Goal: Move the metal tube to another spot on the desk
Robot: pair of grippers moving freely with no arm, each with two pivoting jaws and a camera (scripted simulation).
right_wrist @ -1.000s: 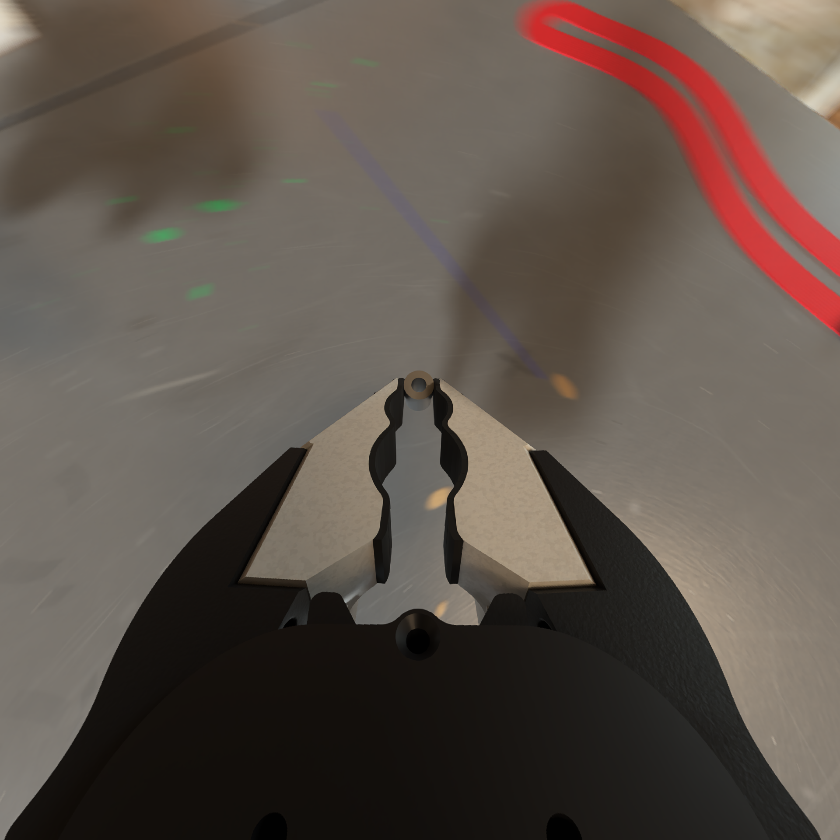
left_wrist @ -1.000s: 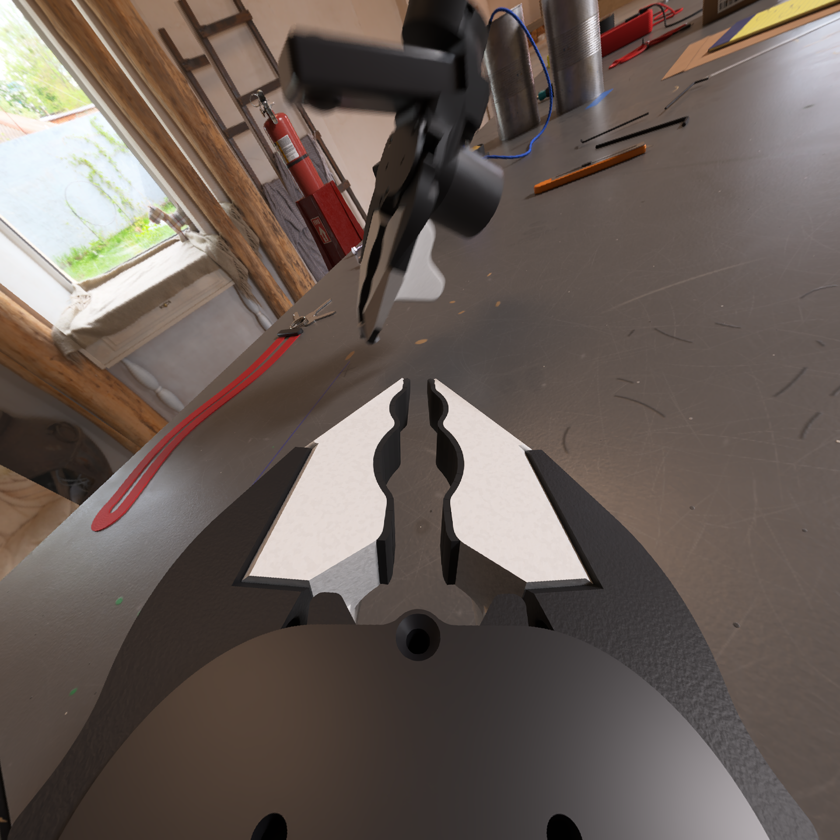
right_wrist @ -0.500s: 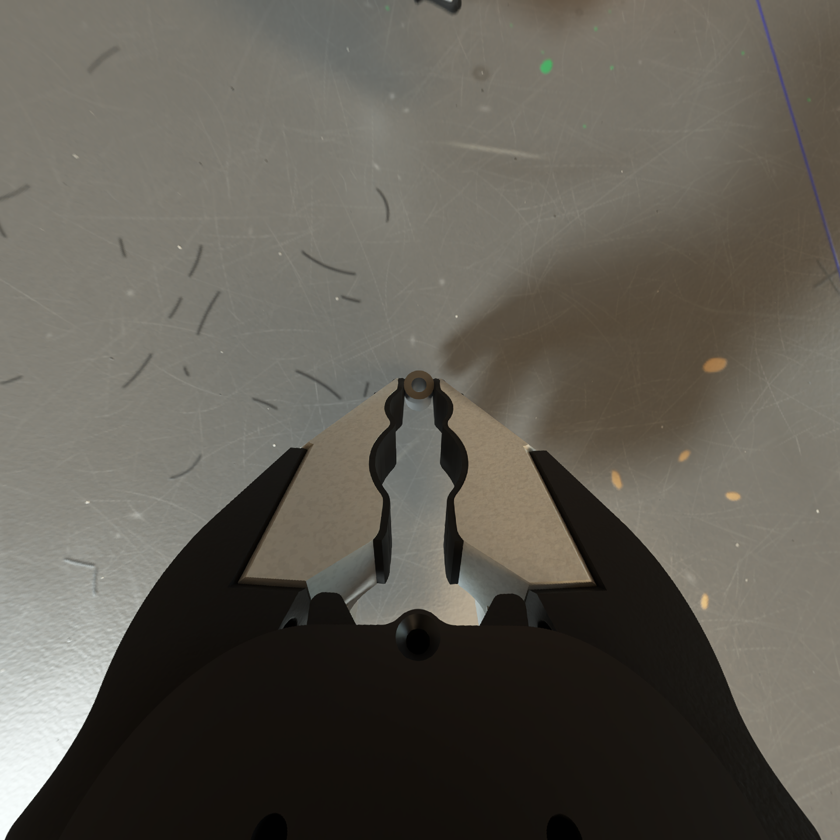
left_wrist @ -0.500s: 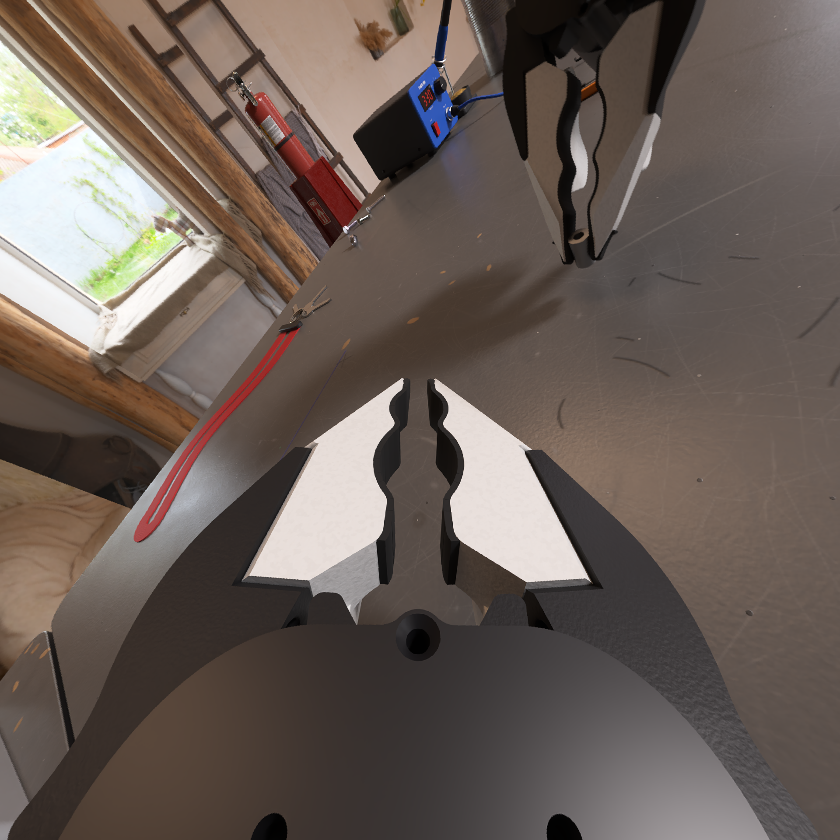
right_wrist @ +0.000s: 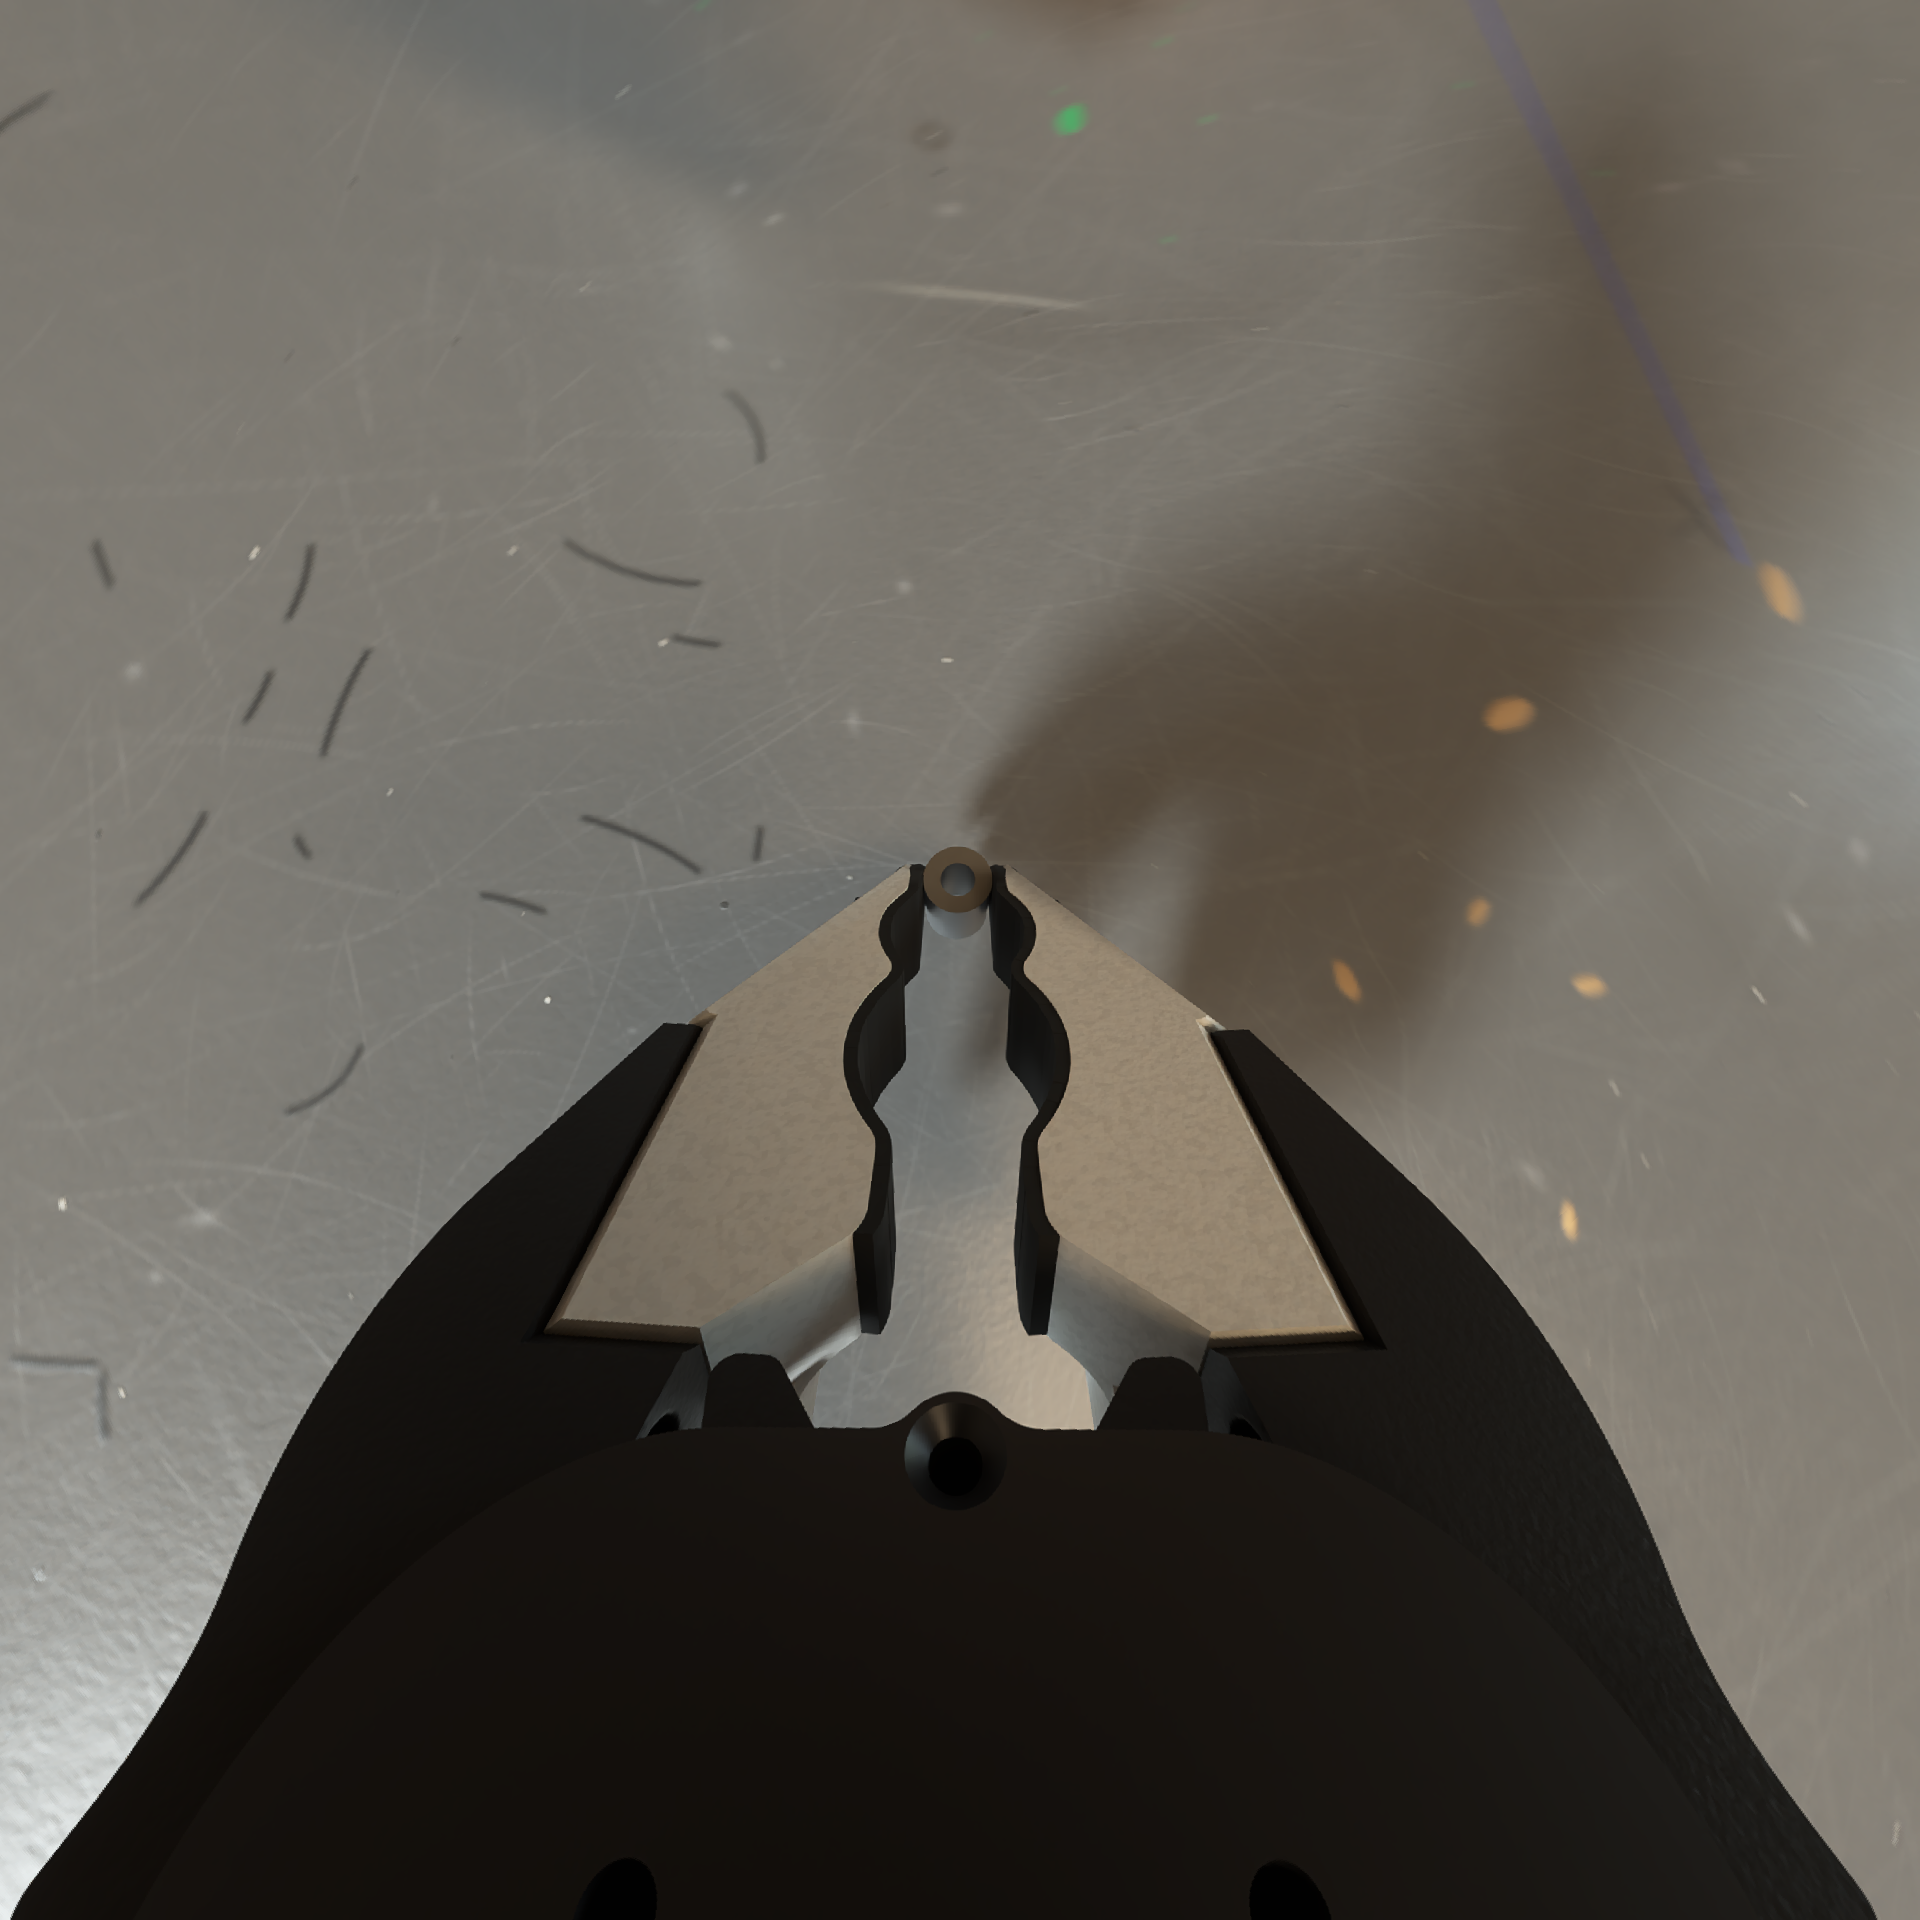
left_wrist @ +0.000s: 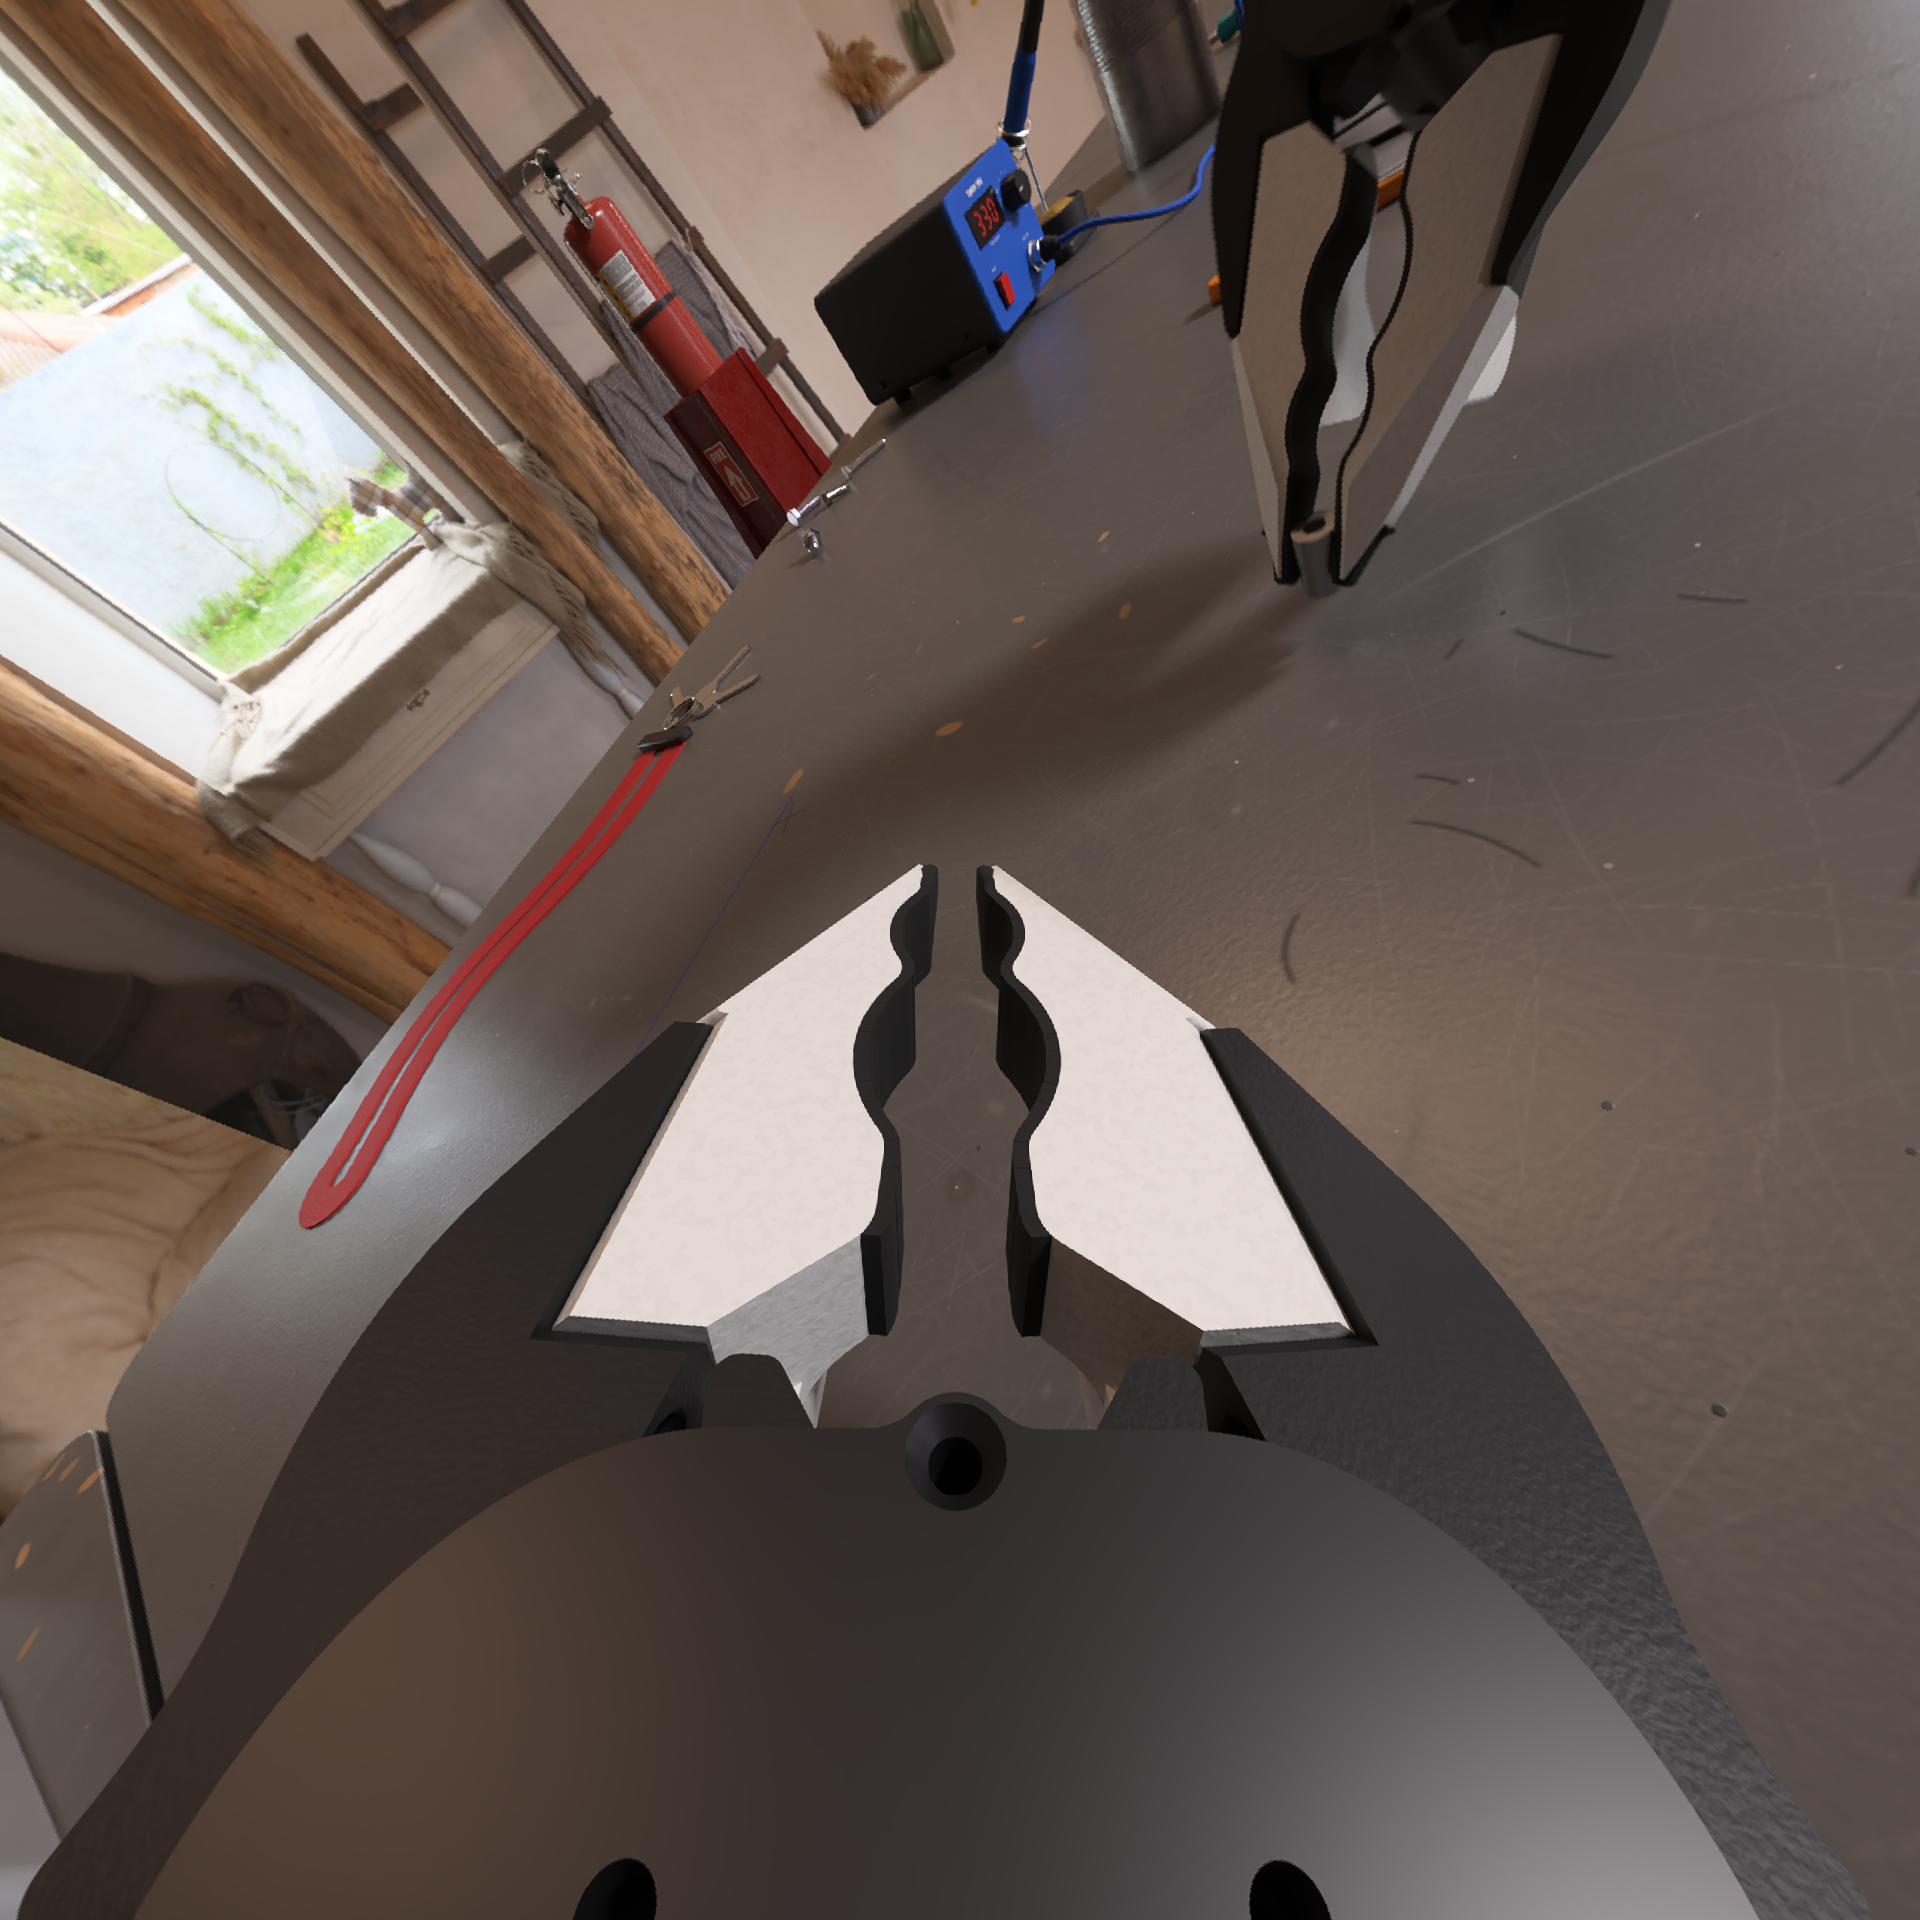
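Fingertips of our left gripper point(left_wrist: 955, 883) sit nearest in the left wrist view, drawn almost together with only a narrow slot between them and nothing in it. Under them lies the scratched grey desk point(left_wrist: 1351, 1039), and we see it bare through the slot.

At about ten o'clock from those tips a red strap point(left_wrist: 488, 977) runs along the desk's edge, ending at a small bunch of keys point(left_wrist: 707, 691). Farther along the same edge, toward eleven o'clock, a few loose screws point(left_wrist: 826, 504) lie near the rim.

At one o'clock our right gripper point(left_wrist: 1317, 566) points tips-down at the desk, its jaws closed on the metal tube point(left_wrist: 1315, 556). The tube stands upright between the tips, its lower end at or just above the surface; we cannot tell whether it touches. A shadow spreads on the desk to the left of it.

In the right wrist view we look straight down the right gripper point(right_wrist: 957, 878): the metal tube point(right_wrist: 957, 881) shows end-on as a small ring pinched at the very tips, with the desk point(right_wrist: 416, 416) below, marked by short dark curved scratches at nine to ten o'clock and orange flecks at three o'clock.

Beyond, at twelve o'clock in the left view, a black and blue soldering station point(left_wrist: 935, 281) stands at the desk's far edge with a blue cable point(left_wrist: 1143, 213) trailing right. Behind it we see a red fire extinguisher point(left_wrist: 634, 281) against a ladder, and a window point(left_wrist: 156, 416) at ten o'clock.
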